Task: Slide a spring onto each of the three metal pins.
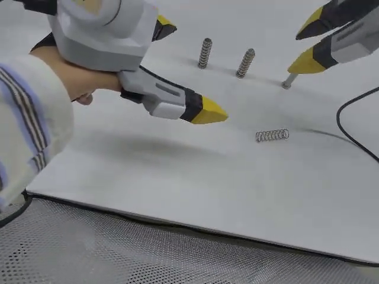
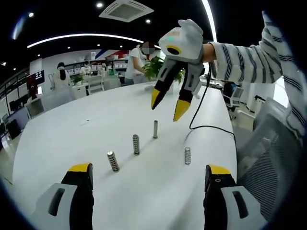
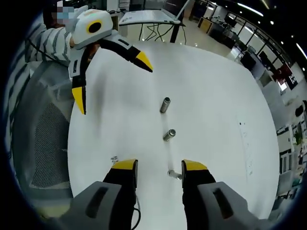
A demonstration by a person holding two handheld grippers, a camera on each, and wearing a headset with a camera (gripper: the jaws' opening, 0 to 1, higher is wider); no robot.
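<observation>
The left hand-held gripper point(image 1: 188, 68) is nearest the person. It hangs over the white counter point(image 1: 177, 177) with its jaws spread wide and nothing between them. Just past its lower tip, the loose spring point(image 1: 272, 135) lies on its side on the counter, apart from both tools.

Farther back, three pins stand in a row. The left pin's spring point(image 1: 205, 53) and the middle pin's spring point(image 1: 245, 63) are already on. The bare pin point(image 1: 288, 81) stands at the right end. The right hand-held gripper point(image 1: 294, 54) hovers just above it, jaws parted and empty.

The loose spring is a thin wire coil, so it is probably very light and may roll or skate away at a nudge. Squeezed end to end it would likely compress and pop free, and a hard pinch could bend the coils. The safer hold seems to be a gentle one across the coils, toward one end. That would leave the other end open to go over the pin's tip.
</observation>
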